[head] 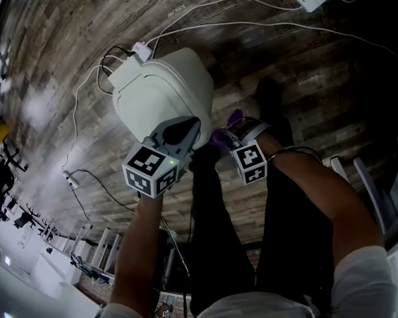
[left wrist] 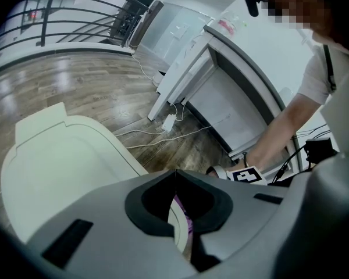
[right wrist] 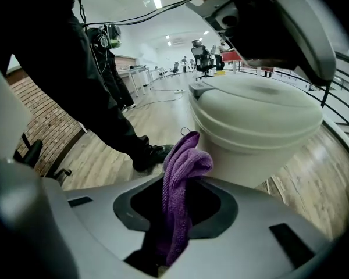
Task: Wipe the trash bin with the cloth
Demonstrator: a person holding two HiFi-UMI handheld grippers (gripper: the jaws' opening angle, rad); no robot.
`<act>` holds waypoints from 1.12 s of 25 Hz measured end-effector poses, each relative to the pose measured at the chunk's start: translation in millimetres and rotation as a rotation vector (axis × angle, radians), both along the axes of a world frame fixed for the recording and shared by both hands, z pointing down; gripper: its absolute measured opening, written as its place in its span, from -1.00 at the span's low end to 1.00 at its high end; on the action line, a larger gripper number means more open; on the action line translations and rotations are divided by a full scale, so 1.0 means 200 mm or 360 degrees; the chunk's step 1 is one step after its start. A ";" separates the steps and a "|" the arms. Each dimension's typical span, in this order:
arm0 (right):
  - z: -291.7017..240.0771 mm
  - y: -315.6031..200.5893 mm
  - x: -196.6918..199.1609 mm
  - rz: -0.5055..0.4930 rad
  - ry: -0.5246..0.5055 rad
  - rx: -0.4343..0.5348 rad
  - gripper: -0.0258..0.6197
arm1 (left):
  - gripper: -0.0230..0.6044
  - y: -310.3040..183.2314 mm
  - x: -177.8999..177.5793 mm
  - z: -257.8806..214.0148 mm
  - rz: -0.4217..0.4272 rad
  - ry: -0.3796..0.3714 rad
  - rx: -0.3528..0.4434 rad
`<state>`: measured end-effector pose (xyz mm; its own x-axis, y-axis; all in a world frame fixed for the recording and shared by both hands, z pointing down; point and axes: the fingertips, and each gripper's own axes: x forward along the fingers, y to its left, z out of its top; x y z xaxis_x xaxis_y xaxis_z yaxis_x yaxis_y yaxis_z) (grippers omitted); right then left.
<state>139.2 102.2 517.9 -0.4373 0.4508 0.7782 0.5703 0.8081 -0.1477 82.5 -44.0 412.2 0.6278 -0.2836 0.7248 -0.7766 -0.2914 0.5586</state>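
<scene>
Our right gripper [right wrist: 179,205] pinches the cloth [right wrist: 183,170] just beside the bin [right wrist: 256,115]; our left gripper [left wrist: 175,176], jaws closed, hangs over it. We think most wiping is left

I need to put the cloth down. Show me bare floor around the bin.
Bare floor lies between the white cable and the person's right arm; more far left of the trash bin. Crowded: adapter and cords behind the bin, legs in front.

Wht bin [head: 160,88] upright, lid shut; purple cloth [right wrist: 183,170] bunched, hanging nr bin side.
</scene>
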 end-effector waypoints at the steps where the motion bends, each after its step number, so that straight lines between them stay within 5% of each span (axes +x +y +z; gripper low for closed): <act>1: 0.02 -0.04 0.00 0.0025 0.0021 0.0014 -0.58 | -0.91 -0.01 -0.01 0.00 -0.0004 -0.0002 0.0000; 10: 0.19 -0.69 -0.04 0.0243 0.0188 0.0229 -0.58 | -0.91 -0.11 -0.09 -0.01 -0.0063 -0.0017 0.0016; 19: 0.23 -1.33 -0.44 0.0541 0.0127 0.0398 -0.58 | -0.91 -0.21 -0.17 0.00 -0.0122 -0.0072 0.0037; 28: 0.26 -1.43 -0.85 0.0377 -0.0005 0.0401 -0.58 | -0.91 -0.25 -0.17 0.04 0.0018 -0.0245 0.0064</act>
<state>-31.0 -183.5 569.2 -0.5091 0.1306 0.8507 0.3629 0.9288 0.0746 48.4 -93.3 420.8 0.5133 -0.3080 0.8011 -0.8488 -0.3204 0.4206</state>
